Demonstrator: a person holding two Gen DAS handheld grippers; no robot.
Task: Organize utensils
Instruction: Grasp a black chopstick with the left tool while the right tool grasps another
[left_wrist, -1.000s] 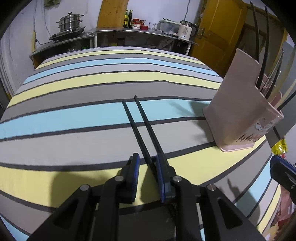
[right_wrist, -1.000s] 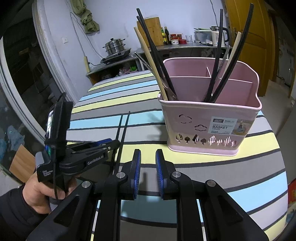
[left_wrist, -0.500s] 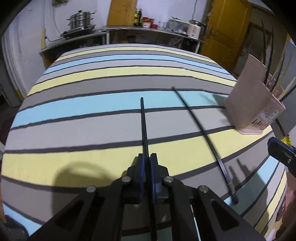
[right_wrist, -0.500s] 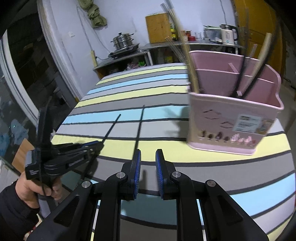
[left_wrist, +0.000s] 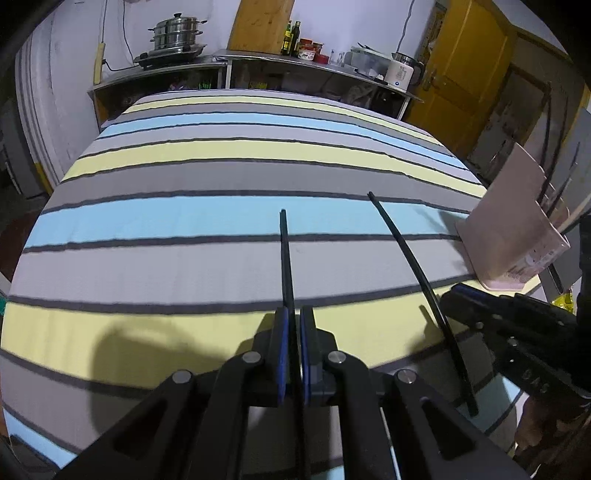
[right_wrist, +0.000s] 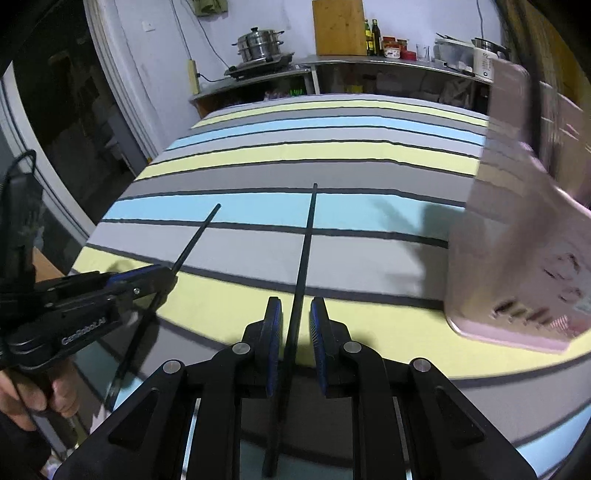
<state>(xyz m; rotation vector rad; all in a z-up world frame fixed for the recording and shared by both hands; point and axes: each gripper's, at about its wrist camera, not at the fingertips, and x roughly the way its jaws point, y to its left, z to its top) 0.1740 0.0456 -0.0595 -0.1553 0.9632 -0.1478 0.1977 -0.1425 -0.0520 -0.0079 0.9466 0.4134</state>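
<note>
Our left claw (left_wrist: 291, 328) squeezes one thin black chopstick (left_wrist: 285, 258). Our right claw (right_wrist: 295, 328) is open around the other chopstick (right_wrist: 306, 243). Both must go in the pink plastic basket (right_wrist: 517, 266).

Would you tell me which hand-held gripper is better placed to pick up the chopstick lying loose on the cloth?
Right hand-held gripper: its open jaws straddle the loose chopstick; the left is shut on another.
</note>
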